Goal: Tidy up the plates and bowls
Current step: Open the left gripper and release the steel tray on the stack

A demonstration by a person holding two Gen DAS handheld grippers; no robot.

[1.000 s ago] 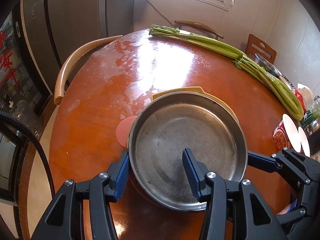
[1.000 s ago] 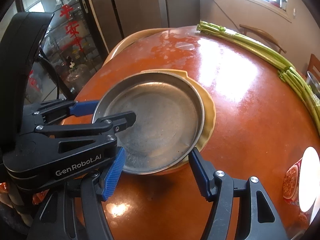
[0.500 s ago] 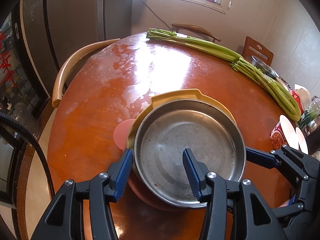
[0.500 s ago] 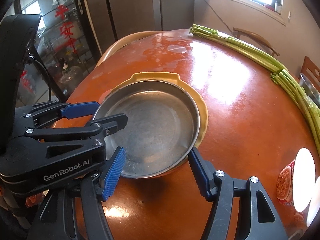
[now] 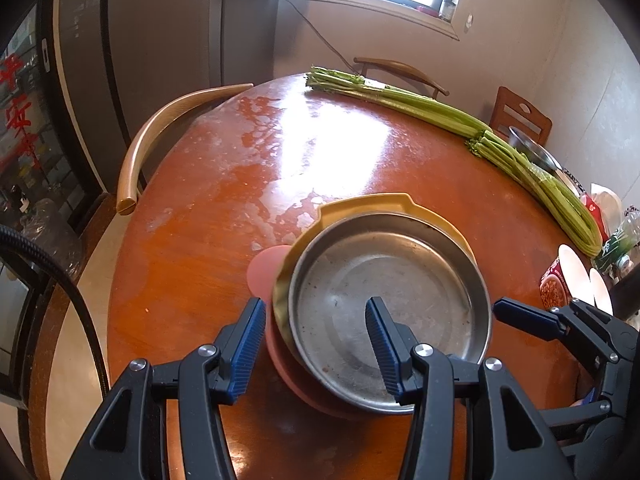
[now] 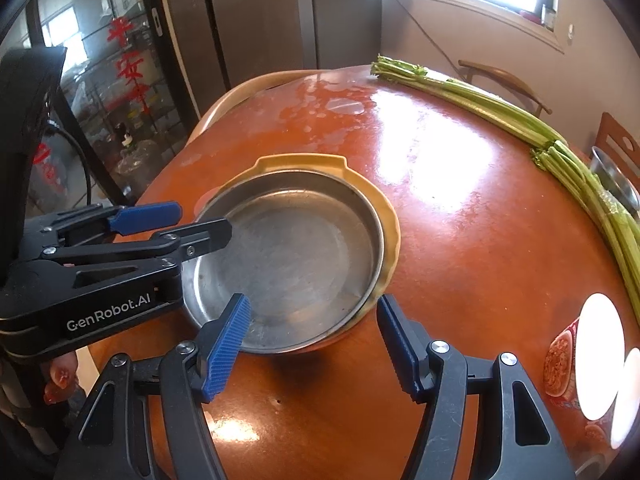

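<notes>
- My left gripper [image 5: 316, 344] is spread wide, straddling the near rim of the steel pan [image 5: 388, 312], gripping nothing.
- My right gripper [image 6: 314, 338] gapes empty before the pan, which sits nested in the yellow plate [image 6: 390, 224] on the tabletop [image 6: 460, 200].

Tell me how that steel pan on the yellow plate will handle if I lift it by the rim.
The steel pan looks thin and rigid, so probably light and unbending. Its polished rim may slip between the left gripper pads. It sits nested in the yellow plate over a pink plate, so the stack may shift.
</notes>
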